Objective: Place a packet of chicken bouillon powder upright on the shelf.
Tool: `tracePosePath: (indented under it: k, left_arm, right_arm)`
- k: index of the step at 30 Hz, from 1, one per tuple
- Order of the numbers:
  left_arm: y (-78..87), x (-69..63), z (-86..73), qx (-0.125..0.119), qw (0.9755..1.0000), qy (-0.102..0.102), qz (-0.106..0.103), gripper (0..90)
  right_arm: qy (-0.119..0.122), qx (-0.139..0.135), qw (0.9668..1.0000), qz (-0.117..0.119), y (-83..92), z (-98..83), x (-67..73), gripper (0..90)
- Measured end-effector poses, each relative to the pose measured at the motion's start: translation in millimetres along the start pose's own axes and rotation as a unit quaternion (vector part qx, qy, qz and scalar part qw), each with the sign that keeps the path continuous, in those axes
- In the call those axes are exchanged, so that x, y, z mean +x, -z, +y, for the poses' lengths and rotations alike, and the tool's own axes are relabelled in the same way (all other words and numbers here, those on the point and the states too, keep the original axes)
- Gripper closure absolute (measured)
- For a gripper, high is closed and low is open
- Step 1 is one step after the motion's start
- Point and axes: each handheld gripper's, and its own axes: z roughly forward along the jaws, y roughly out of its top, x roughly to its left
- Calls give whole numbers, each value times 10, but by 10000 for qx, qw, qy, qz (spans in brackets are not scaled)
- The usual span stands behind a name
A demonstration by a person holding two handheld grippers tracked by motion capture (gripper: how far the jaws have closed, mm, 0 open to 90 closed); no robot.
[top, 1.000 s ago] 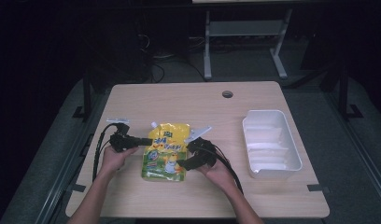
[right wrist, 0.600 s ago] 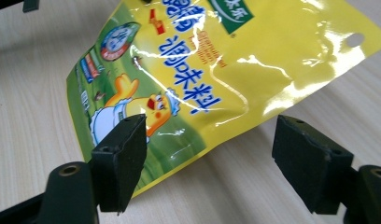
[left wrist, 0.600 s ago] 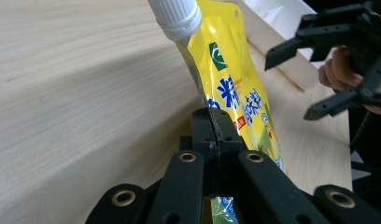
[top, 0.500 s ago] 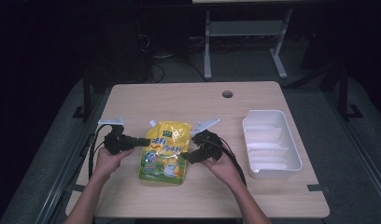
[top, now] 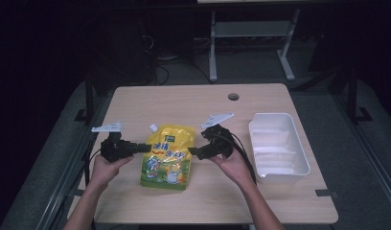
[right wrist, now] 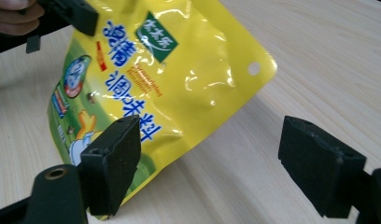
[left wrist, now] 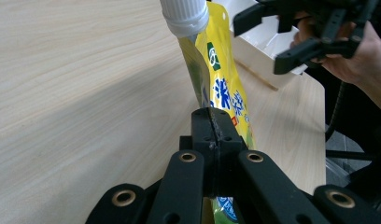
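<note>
A yellow and green spouted pouch [top: 167, 155] lies on the wooden table, its white cap [left wrist: 185, 16] pointing away from the person. My left gripper [top: 144, 148] is shut on the pouch's left edge; in the left gripper view the jaws [left wrist: 211, 126] are pressed together on the pouch [left wrist: 223, 93]. At the pouch's right side my right gripper [top: 192, 152] is open. In the right gripper view one finger [right wrist: 116, 154] overlaps the pouch [right wrist: 170, 79] edge, and the other finger [right wrist: 314, 158] stands over bare table.
A white rectangular tray [top: 279, 143] stands at the right of the table, close to the right hand. A round cable hole [top: 233, 97] sits near the far edge. Bare tabletop lies beyond the pouch and in front of it.
The left gripper and the pouch have shifted slightly left. The right gripper has moved up and to the right, to the pouch's right edge.
</note>
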Motion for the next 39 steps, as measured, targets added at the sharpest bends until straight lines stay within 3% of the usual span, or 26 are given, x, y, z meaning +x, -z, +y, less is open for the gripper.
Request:
tracePosePath:
  k: [7,12,18,20,22,23,24,25,27,31,32,34,35,39]
  left_arm:
    - [46,-87,8,-43,9998,-176,-30,900]
    - [65,-130,11,-58,9996,-265,-68,900]
    - [73,-169,13,-99,9992,-361,-123,900]
    - [76,-180,14,-100,9991,-386,-145,900]
    - [77,-197,15,-104,9989,-416,-173,900]
    - [76,-211,14,-91,9989,-438,-168,900]
    - [76,-211,14,-91,9989,-438,-168,900]
    - [75,-214,14,-82,9988,-451,-175,900]
    - [73,-214,13,-85,9987,-461,-180,900]
    - [75,-214,10,-68,9988,-461,-158,900]
    - [78,-216,8,-65,9988,-460,-145,900]
    - [81,-216,7,-59,9988,-462,-144,900]
    - [84,-215,7,-60,9988,-449,-159,900]
    - [92,-223,-2,-62,9987,-487,-144,900]
  right_arm:
    - [-244,5,9997,98,-60,19,-112,188]
    - [-408,-23,9978,517,-137,28,-157,223]
    - [-303,-31,9962,820,-222,67,-106,298]
    - [-282,0,9937,1081,-286,69,-97,361]
    - [-318,33,9930,1141,-307,66,-97,384]
    - [-315,36,9903,1355,-346,55,-109,443]
    - [-315,36,9903,1355,-346,55,-109,443]
    - [-323,-6,9877,1529,-362,57,-106,496]
    - [-278,-54,9857,1659,-367,64,-93,532]
    - [-206,-121,9831,1816,-360,77,-74,618]
    - [-170,-178,9810,1924,-336,84,-71,706]
    - [-153,-202,9807,1941,-327,86,-67,723]
    - [-57,-219,9802,1967,-301,95,-51,793]
    - [17,-221,9789,2030,-262,106,-30,867]
